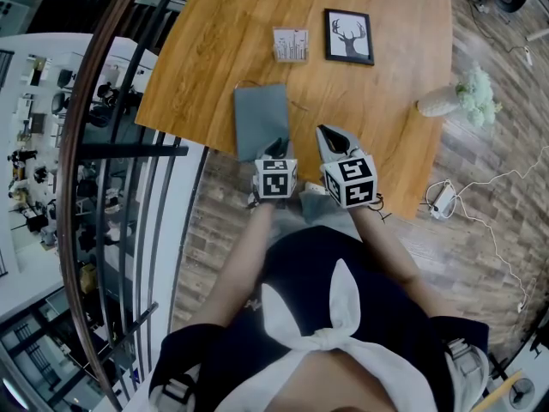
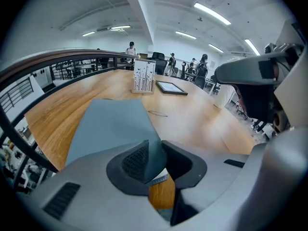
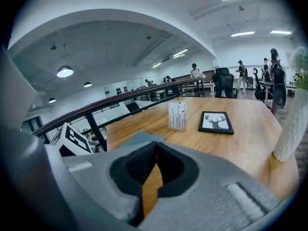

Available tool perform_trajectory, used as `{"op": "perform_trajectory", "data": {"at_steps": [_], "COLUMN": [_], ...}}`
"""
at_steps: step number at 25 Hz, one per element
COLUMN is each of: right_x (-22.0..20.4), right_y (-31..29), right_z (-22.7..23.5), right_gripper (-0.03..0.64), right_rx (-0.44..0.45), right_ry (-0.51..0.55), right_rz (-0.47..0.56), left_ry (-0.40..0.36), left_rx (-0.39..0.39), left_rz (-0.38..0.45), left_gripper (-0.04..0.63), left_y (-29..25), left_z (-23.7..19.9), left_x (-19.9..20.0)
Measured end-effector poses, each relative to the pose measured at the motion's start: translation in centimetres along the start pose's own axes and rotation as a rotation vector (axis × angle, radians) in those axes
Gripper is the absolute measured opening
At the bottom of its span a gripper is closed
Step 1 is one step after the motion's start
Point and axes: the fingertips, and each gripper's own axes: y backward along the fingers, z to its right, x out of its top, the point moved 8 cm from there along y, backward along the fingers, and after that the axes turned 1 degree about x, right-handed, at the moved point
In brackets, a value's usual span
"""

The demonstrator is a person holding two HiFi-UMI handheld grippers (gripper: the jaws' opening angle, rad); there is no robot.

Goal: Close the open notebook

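Note:
A grey-blue notebook (image 1: 262, 118) lies flat with its cover down near the front edge of the wooden table (image 1: 377, 101). My left gripper (image 1: 279, 146) reaches its near right corner. In the left gripper view the cover's corner (image 2: 153, 154) sits between the jaws of that gripper (image 2: 155, 150). It leans against the left pad (image 2: 134, 160), and a gap shows toward the right pad, so the jaws stand open. Just to the right, my right gripper (image 1: 324, 132) hovers over the table edge. Its jaws (image 3: 155, 147) are shut with nothing between them.
A framed deer picture (image 1: 349, 36) and a small printed card stand (image 1: 290, 45) stand at the table's far side. A white vase with pale flowers (image 1: 455, 99) is at the right edge. A curved railing (image 1: 129, 136) runs along the left. A cable and plug (image 1: 442, 197) lie on the floor.

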Motion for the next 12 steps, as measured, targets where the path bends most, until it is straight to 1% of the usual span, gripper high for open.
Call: {"op": "perform_trajectory", "data": {"at_steps": [4,8,12], "right_x": [0.0,0.0,0.1], "right_y": [0.0,-0.1,0.0], "right_z": [0.3,0.4,0.0], "right_gripper": [-0.002,-0.002,-0.002], "right_rx": [0.004,0.011,0.021], "right_ry": [-0.003,0.0,0.005], "right_rz": [-0.002,-0.003,0.0], "left_ry": [-0.003,0.054,0.074], "left_rx": [-0.016,-0.088,-0.119], "left_rz": [0.004,-0.012,-0.015], "left_gripper": [0.118,0.171,0.187], "left_y": [0.0,-0.1,0.8], "left_z": [0.4,0.2,0.1], "left_x": [0.1,0.3,0.7]}}
